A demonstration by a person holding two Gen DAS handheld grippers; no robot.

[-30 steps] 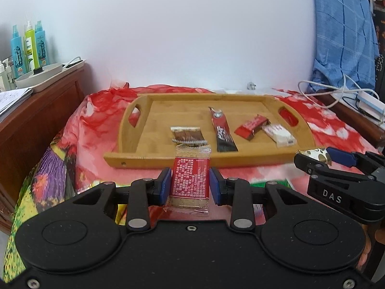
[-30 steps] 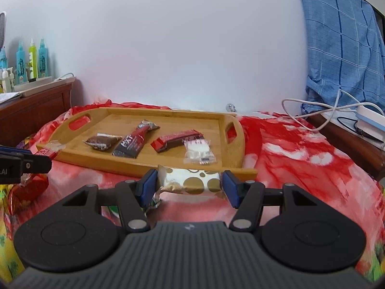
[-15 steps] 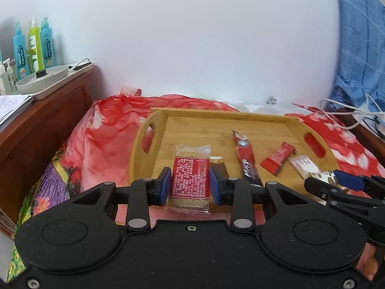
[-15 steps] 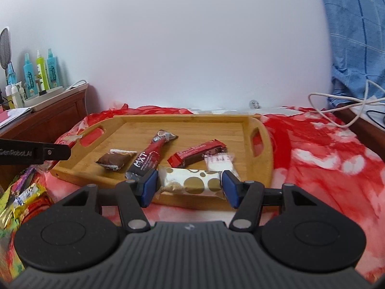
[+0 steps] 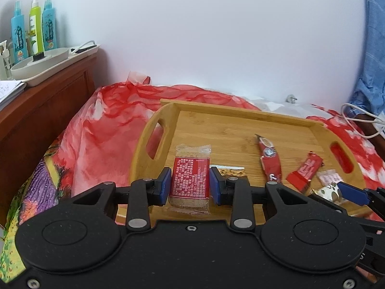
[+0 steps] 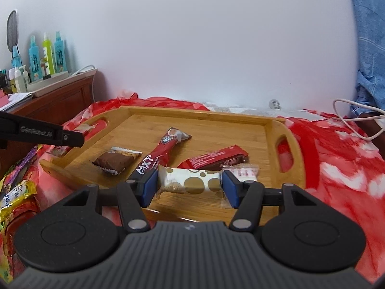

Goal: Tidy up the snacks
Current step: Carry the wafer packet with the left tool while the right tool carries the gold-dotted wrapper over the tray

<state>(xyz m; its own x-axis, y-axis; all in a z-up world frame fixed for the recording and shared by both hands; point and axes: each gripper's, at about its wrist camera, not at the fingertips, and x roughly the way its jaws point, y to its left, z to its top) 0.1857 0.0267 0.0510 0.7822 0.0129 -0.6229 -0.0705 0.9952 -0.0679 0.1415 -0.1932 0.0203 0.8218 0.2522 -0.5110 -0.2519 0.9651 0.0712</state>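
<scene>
L gripper (image 5: 190,185) is clenched on a red biscuit pack (image 5: 190,183), held over the tray's (image 5: 240,122) near-left part. R gripper (image 6: 190,185) grips a white bar w/ gold dots (image 6: 192,180) above the tray's near edge. In the R view, in the tray: brown pack (image 6: 114,161) at 10 o'clock of the bar, red stick (image 6: 158,154) at 11, red bar (image 6: 216,160) at 1.

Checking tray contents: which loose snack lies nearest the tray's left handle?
The brown chocolate-coated biscuit packet; the long red stick and red bar lie further right.
</scene>
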